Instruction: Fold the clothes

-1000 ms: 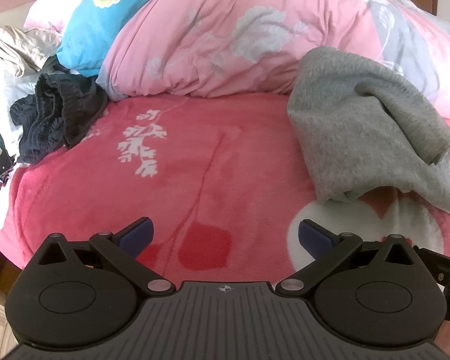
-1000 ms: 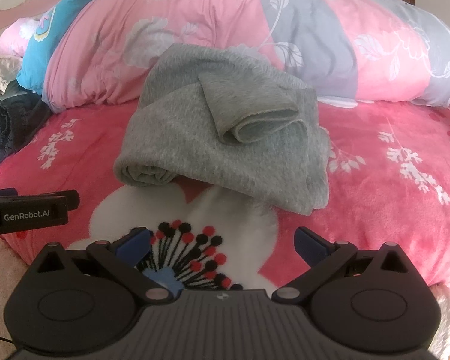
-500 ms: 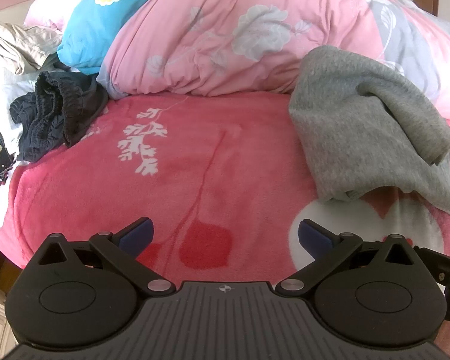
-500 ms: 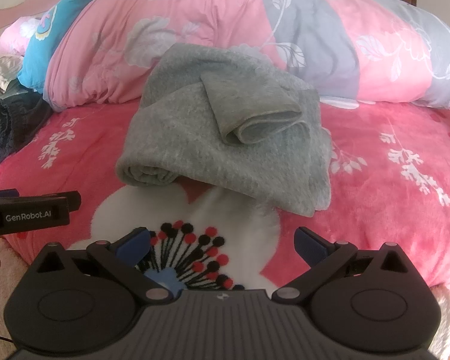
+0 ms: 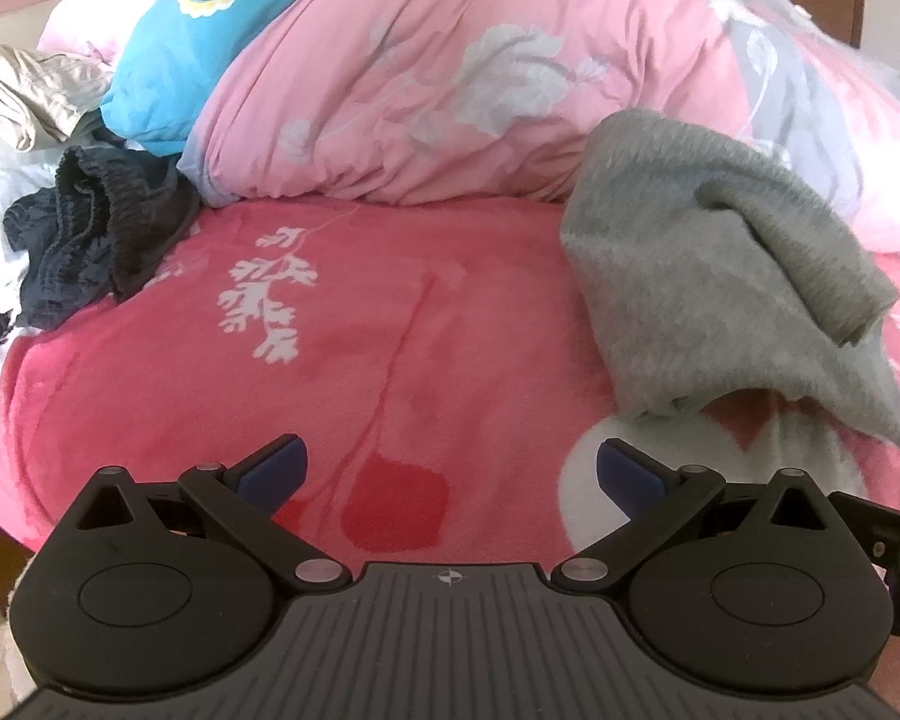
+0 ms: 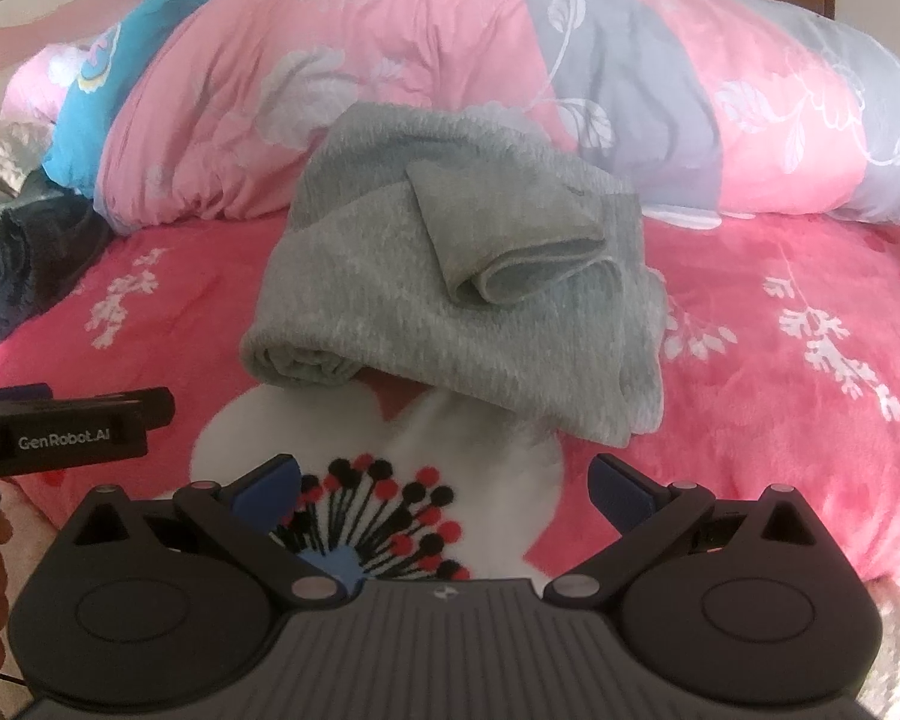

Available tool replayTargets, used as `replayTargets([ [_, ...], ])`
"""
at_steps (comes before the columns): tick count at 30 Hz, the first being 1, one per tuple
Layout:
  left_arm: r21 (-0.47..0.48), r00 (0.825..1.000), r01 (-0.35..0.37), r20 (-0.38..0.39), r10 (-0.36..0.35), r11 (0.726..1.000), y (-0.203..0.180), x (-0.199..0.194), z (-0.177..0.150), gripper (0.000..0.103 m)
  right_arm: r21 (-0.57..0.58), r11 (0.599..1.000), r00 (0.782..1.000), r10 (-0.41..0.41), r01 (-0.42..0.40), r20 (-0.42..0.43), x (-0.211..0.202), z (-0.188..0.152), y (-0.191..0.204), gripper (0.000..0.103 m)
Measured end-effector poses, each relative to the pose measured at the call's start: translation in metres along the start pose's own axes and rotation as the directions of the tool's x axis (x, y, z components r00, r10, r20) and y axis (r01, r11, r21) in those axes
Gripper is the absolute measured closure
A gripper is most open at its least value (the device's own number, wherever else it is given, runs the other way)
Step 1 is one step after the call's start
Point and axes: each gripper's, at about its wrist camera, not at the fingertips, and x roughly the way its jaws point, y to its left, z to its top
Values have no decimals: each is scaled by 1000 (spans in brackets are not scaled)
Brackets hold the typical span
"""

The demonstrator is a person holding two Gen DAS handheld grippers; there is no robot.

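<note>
Sweater (image 6: 450,300), grey and loosely folded with a rolled sleeve on top, lies on the pink blanket (image 6: 780,420) of the bed, its far edge against the bunched pink quilt (image 6: 330,90); in the left view it sits at the right (image 5: 720,300). Left tool (image 5: 448,468) hovers released over bare blanket near the bed's front edge, left of the sweater and apart from it. Right tool (image 6: 444,483) hovers released over the blanket's white flower print, just near of the sweater, not touching. Dark shorts (image 5: 96,240) lie crumpled far left, below a blue pillow (image 5: 198,60).
</note>
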Motion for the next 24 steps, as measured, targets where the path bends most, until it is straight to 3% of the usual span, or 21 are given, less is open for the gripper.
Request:
replayTargets([
  [6, -41, 996, 80, 43, -78, 996, 0, 2, 7, 0, -11, 1000, 999, 11, -10, 42, -4, 3, -5, 0],
  [11, -77, 983, 165, 90, -158, 983, -3, 3, 15, 0, -26, 998, 989, 60, -56, 135, -16, 6, -18, 0],
  [19, 5, 972, 178, 157, -177, 984, -29, 18, 26, 0, -12, 999, 960, 40, -38, 278, -22, 23, -58, 0],
  [24, 20, 965, 196, 171, -196, 980, -37, 33, 32, 0, 74, 992, 952, 75, -101, 298, 0, 44, -85, 0],
])
